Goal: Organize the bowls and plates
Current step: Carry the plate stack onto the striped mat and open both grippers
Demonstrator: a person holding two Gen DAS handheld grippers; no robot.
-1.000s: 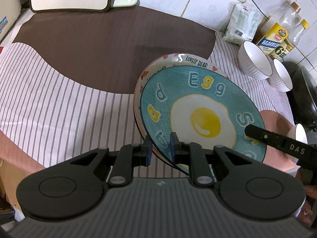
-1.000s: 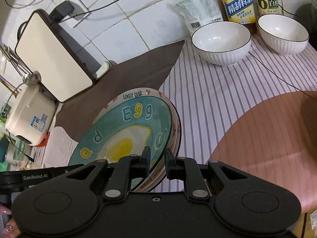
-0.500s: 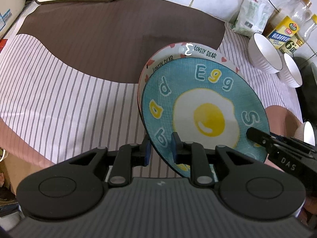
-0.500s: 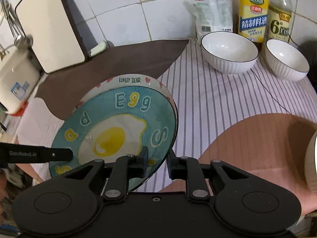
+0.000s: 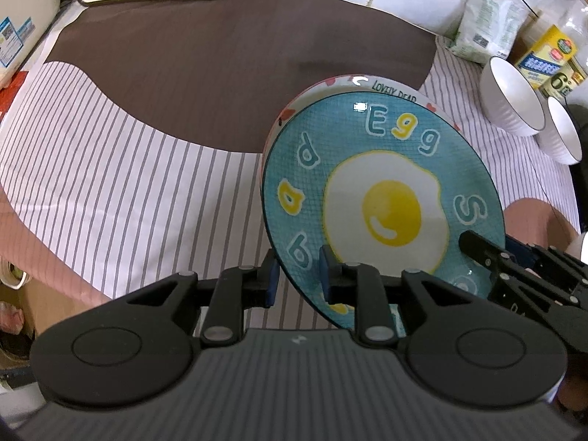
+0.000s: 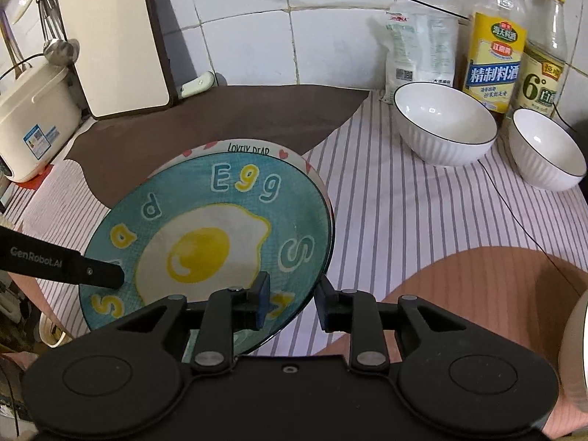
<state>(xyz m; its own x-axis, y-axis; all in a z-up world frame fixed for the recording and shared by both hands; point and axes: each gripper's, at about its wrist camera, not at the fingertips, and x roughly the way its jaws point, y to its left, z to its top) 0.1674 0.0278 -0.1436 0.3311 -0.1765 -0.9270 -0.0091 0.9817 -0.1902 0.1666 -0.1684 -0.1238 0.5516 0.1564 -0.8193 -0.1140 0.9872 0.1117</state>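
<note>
Both the left gripper (image 5: 296,275) and the right gripper (image 6: 290,303) straddled the egg plate's (image 6: 220,191) rim, the right's jaws opening, pads apart from it, atop one bear plate (image 6: 253,149), two white bowls (image 6: 444,128) behind.

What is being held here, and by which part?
Nothing is gripped. The rim of the egg plate sits between the fingers of the left gripper and the right gripper, whose jaws are opening; neither pair presses it.
</note>
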